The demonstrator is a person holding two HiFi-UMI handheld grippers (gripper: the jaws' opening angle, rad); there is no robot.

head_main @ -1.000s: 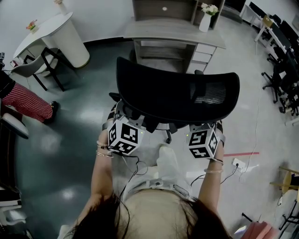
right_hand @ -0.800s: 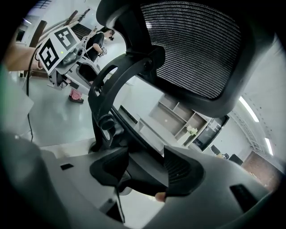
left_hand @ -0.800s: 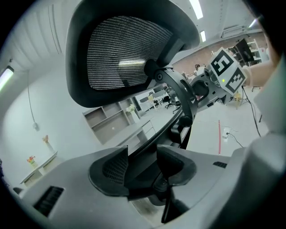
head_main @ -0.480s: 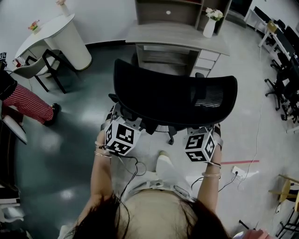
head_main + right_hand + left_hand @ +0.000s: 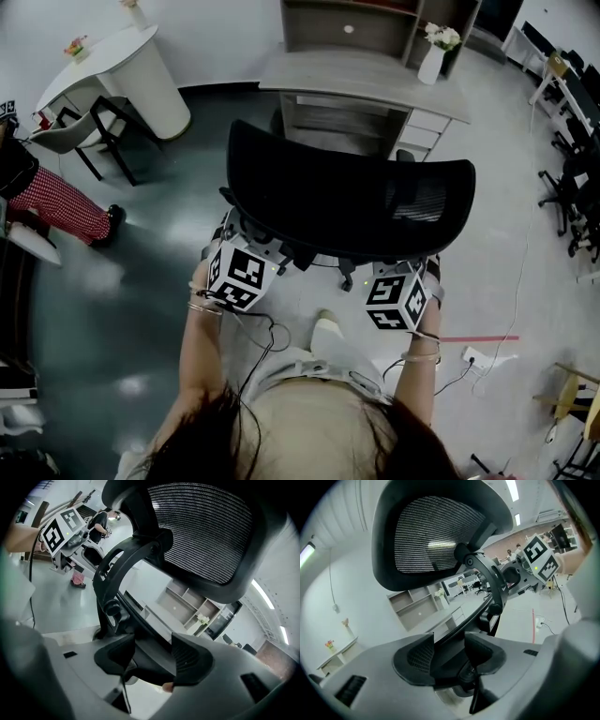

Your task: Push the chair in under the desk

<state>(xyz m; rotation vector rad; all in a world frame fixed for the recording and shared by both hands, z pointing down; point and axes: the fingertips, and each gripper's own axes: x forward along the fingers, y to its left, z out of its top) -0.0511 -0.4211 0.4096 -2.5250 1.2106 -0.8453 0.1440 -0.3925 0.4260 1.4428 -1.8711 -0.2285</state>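
Since a moment ago the chair [image 5: 352, 202] has rolled slightly closer to the desk [image 5: 366, 80], and both tools have moved with it. It is a black office chair with a wide curved mesh back, standing on the floor [image 5: 122, 309] just in front of the desk, not yet under it. The left tool [image 5: 450, 656] and right tool [image 5: 152, 653] each pinch the chair behind that back, seemingly on its dark frame.
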